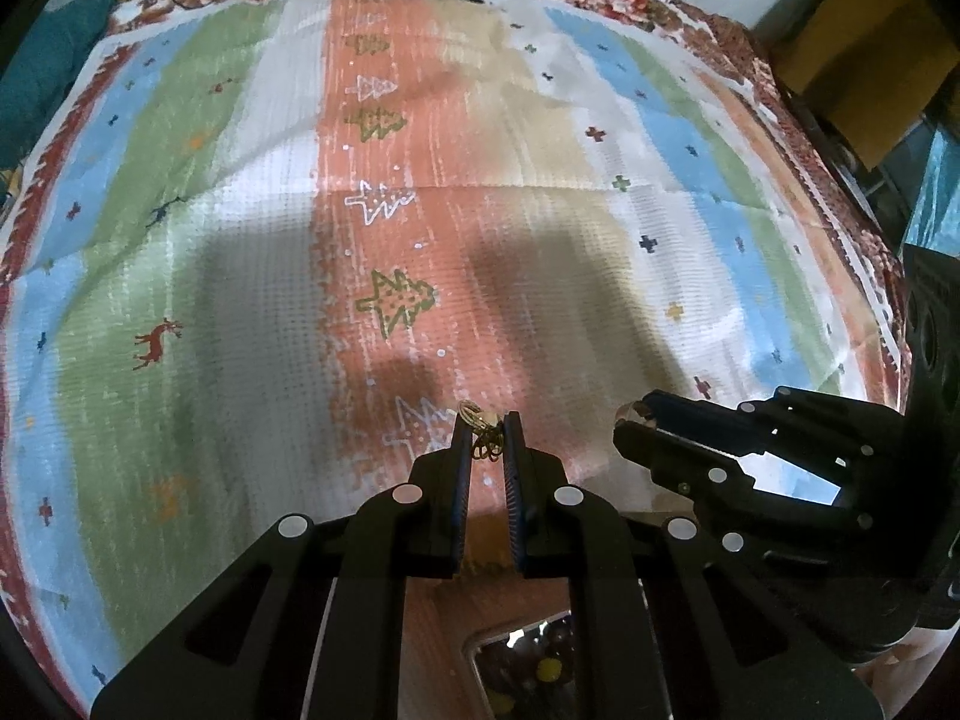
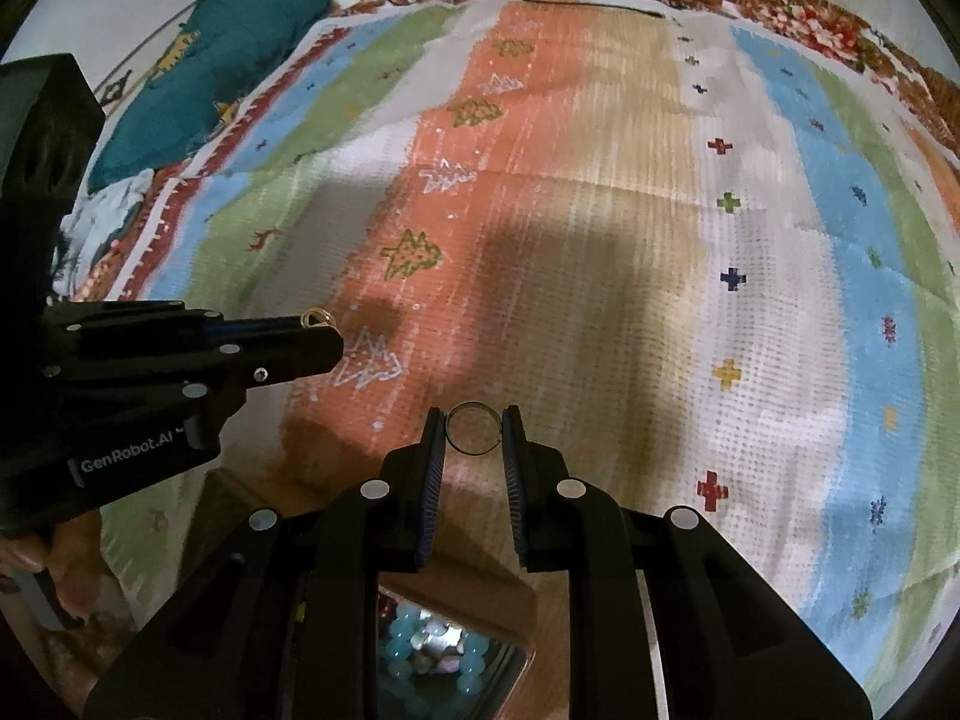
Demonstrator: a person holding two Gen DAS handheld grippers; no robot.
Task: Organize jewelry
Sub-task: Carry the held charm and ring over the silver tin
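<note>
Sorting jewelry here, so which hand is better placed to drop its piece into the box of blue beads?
Probably right: the box of blue beads shows directly beneath the right gripper, which holds a ring.

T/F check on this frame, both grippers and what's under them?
1. The left gripper is shut on a gold jewelry piece. True.
2. The right gripper is empty. False: it grips a thin metal ring between its pads.
3. The striped cloth is plain white. False: it has coloured stripes with tree and cross motifs.
4. A compartment of light blue beads shows below the right gripper. True.
</note>
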